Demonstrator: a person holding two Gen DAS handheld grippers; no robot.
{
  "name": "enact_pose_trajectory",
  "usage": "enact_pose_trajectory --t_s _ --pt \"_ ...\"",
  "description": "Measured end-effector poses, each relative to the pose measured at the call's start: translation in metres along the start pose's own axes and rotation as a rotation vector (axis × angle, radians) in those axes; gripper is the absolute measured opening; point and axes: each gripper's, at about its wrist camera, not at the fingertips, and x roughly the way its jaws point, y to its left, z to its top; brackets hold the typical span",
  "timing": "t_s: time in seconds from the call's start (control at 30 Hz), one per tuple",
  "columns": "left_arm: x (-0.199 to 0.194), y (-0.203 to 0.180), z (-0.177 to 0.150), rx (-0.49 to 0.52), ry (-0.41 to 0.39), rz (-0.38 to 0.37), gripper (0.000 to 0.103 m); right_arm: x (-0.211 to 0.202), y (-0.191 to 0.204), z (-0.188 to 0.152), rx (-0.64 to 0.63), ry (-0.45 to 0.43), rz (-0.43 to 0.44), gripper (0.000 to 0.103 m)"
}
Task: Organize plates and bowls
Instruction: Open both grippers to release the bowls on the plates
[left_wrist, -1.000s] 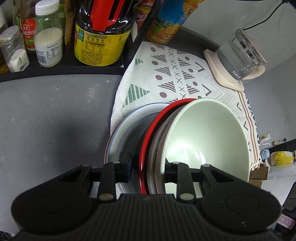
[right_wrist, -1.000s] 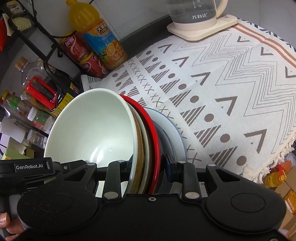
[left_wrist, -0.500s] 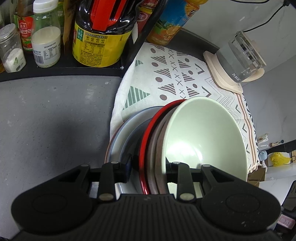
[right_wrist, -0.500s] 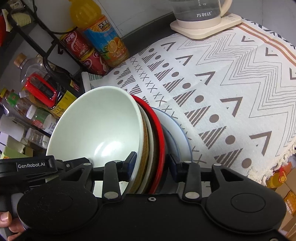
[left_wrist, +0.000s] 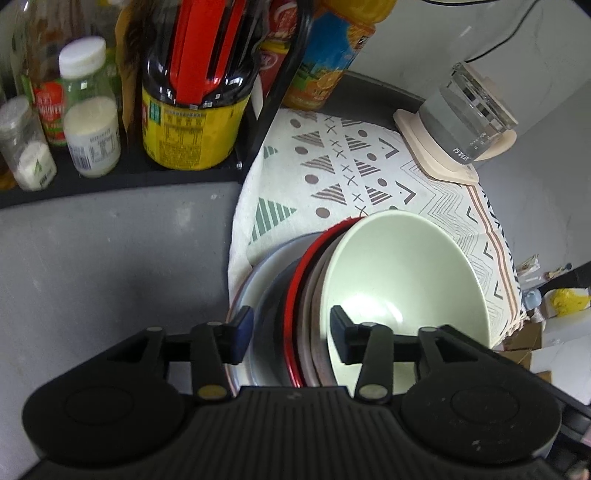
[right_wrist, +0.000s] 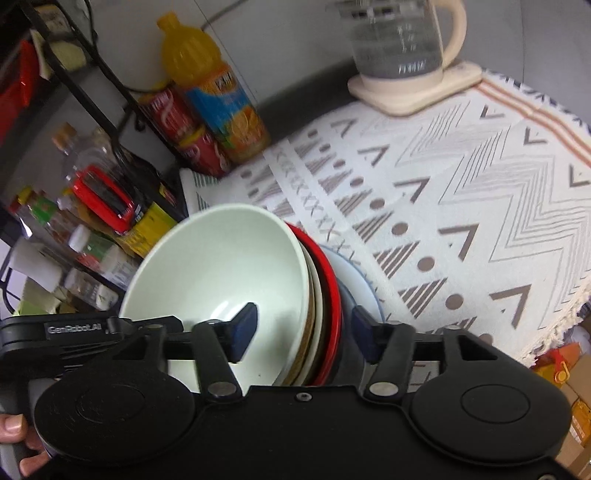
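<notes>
Now both hand-held grippers (left_wrist: 290, 334) (right_wrist: 303, 334) open, straddling bowl stack (left_wrist: 399, 280)

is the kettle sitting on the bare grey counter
No, the kettle stands on its cream base, which rests on the patterned cloth, not on the bare counter.

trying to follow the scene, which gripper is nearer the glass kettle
Right, I judge. The right gripper straddles the stack's side facing the glass kettle; the left gripper straddles the opposite side, by the condiment rack.
</notes>
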Motion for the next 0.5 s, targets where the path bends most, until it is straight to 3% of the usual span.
enact_pose_trajectory --t_s 0.3,0.5 --pt "-0.020 -0.010 0.005 0.026 -0.065 -0.011 0.066 -0.037 -0.007 -0.003 -0.010 -0.125 -0.034 0.084" --pt "-0.035 -0.020 0.003 0.045 -0.109 -0.010 0.077 -0.054 -0.018 -0.002 0.006 -0.153 -0.054 0.087"
